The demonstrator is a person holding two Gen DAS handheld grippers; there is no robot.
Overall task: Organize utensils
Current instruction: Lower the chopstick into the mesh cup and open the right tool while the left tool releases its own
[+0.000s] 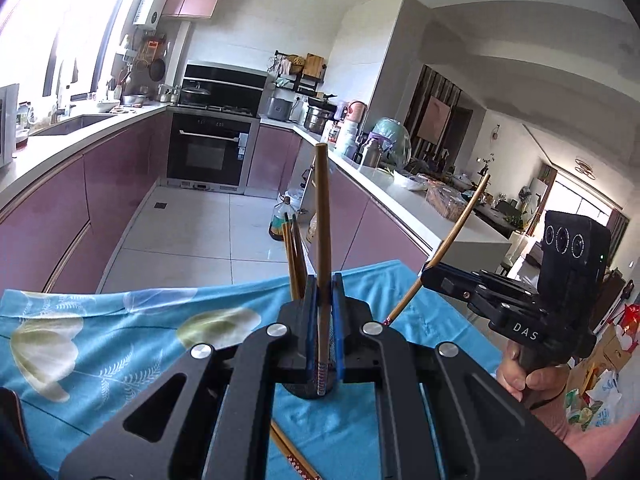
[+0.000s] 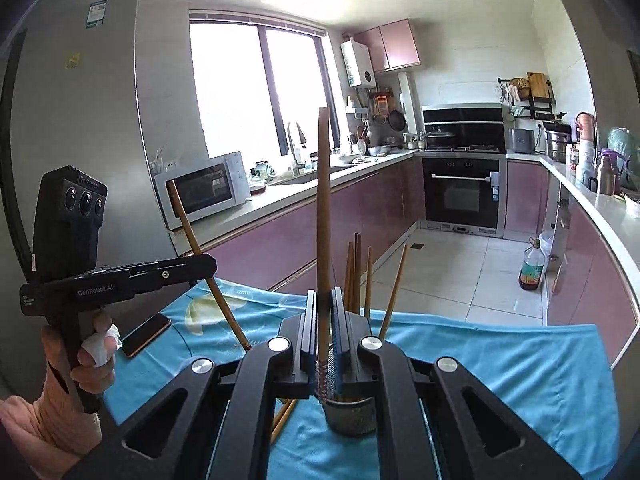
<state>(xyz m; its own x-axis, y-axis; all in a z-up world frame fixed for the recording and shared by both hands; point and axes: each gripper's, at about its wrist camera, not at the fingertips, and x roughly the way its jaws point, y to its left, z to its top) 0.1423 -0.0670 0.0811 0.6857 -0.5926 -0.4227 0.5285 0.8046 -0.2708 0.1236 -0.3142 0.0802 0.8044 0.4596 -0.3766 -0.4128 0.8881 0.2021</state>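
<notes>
My left gripper (image 1: 323, 284) is shut on a brown chopstick (image 1: 321, 216) that stands upright between its blue pads. My right gripper (image 2: 322, 300) is shut on another upright chopstick (image 2: 323, 216). Each gripper also shows in the other's view: the right gripper (image 1: 426, 274) at the right with its chopstick (image 1: 456, 236) slanting, the left gripper (image 2: 210, 266) at the left with its chopstick (image 2: 200, 256) slanting. A metal mesh cup (image 2: 354, 414) with several chopsticks (image 2: 358, 276) stands on the blue cloth, just below and beyond both grippers. Loose chopsticks (image 1: 294, 456) lie on the cloth under the grippers.
The blue flowered cloth (image 2: 500, 368) covers the table. A phone (image 2: 146, 334) lies on it at the left. A hand (image 2: 96, 356) grips the left tool. Beyond the table's far edge are the kitchen floor, pink cabinets and an oil bottle (image 2: 532, 268).
</notes>
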